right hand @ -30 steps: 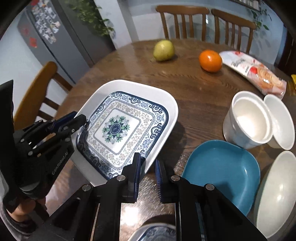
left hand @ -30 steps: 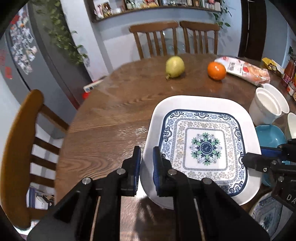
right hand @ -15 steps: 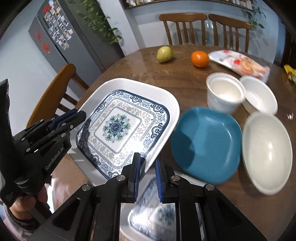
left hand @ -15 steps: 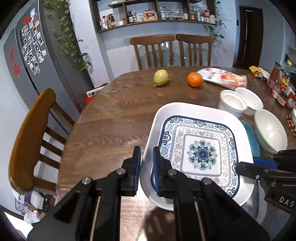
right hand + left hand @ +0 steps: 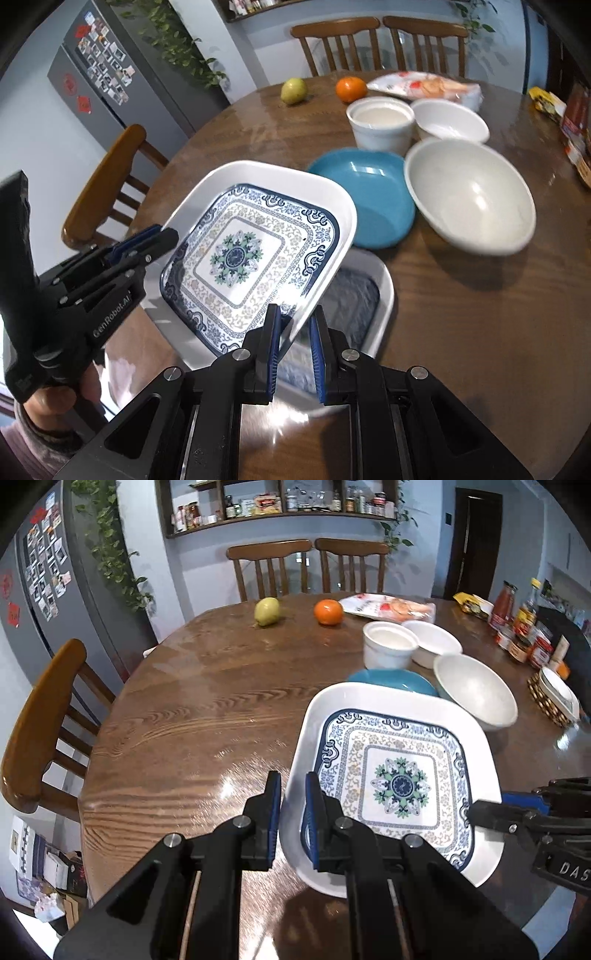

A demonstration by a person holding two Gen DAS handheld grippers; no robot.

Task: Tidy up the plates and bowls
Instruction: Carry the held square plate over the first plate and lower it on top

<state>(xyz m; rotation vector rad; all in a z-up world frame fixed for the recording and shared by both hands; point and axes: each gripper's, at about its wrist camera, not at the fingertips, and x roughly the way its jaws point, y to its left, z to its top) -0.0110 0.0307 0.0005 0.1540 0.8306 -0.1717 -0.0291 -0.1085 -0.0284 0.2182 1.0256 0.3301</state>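
A square white plate with a blue floral pattern (image 5: 395, 779) (image 5: 255, 254) is held in the air above the table by both grippers. My left gripper (image 5: 293, 805) is shut on its left rim; it also shows in the right wrist view (image 5: 155, 240). My right gripper (image 5: 293, 332) is shut on its right rim and shows in the left wrist view (image 5: 491, 808). Below it, a second patterned square plate (image 5: 365, 295) lies on the table, partly hidden. A blue plate (image 5: 373, 195), a large white bowl (image 5: 469, 199), a white cup-shaped bowl (image 5: 380, 125) and a small white bowl (image 5: 450, 122) stand behind.
A pear (image 5: 266, 611), an orange (image 5: 328, 612) and a snack packet (image 5: 391, 607) lie at the far side of the round wooden table (image 5: 192, 716). Jars and bottles (image 5: 517, 627) stand at the right. Wooden chairs (image 5: 40, 716) surround the table.
Both grippers have lifted the patterned plate higher and drawn back; the second patterned plate on the table has come into view beneath it.
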